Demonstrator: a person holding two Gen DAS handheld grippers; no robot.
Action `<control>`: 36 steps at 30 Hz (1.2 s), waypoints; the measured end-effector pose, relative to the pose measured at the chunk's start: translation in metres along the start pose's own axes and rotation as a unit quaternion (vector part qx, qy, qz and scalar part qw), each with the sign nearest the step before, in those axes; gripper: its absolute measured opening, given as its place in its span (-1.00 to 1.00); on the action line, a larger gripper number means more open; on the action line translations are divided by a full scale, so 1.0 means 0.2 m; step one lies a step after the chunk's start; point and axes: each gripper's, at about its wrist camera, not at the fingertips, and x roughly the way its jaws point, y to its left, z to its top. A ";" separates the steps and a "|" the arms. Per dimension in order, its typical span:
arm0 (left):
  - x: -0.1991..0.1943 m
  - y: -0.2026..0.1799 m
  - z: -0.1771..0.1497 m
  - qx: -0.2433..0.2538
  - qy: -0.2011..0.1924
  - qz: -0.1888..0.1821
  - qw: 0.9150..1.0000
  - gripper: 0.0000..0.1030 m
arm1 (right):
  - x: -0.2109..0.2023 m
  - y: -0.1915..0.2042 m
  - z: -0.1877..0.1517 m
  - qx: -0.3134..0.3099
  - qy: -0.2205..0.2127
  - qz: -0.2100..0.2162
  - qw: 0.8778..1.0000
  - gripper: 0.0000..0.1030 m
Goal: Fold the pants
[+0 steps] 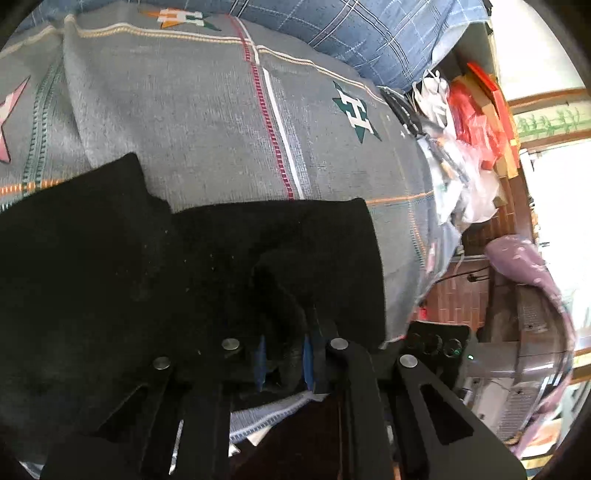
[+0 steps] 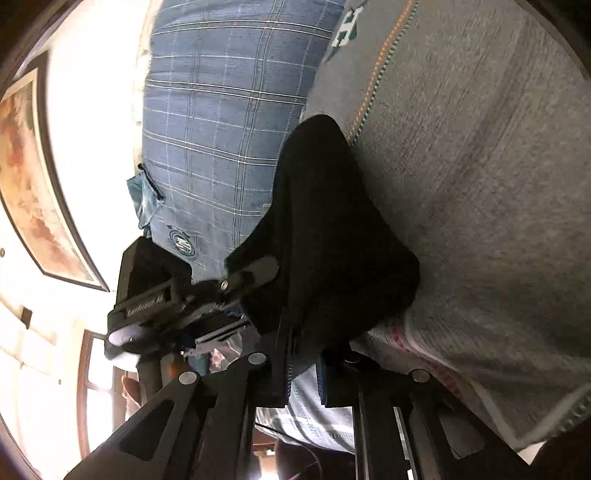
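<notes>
- The left gripper (image 1: 284, 363) pinches a fold of the black pants (image 1: 110, 266), jaws nearly closed.
- The right gripper (image 2: 304, 373) clamps the pants too, above the grey blanket (image 2: 480, 184).

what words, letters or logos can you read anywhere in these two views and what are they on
"H" - white letter inside a green star motif woven on the grey blanket.
"H" - the orange and green motif at the blanket's far edge.
"GenRobot" plus a short blurred ending - on the left gripper body.
Round emblem on the blue plaid cushion: too blurred to read.
The black pants show no text.
</notes>
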 end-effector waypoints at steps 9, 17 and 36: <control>-0.24 0.23 -0.02 -0.044 -0.064 0.034 0.996 -0.75 | 0.23 0.17 -0.08 -0.080 0.080 0.016 0.993 -0.80; -0.32 0.27 -0.07 -0.031 -0.079 0.025 0.996 -0.72 | 0.10 0.19 -0.07 -0.115 0.105 -0.041 0.987 -0.67; -0.31 0.13 -0.07 -0.008 -0.086 0.001 0.996 -0.18 | -0.09 0.30 -0.02 -0.162 0.062 -0.067 0.982 -0.36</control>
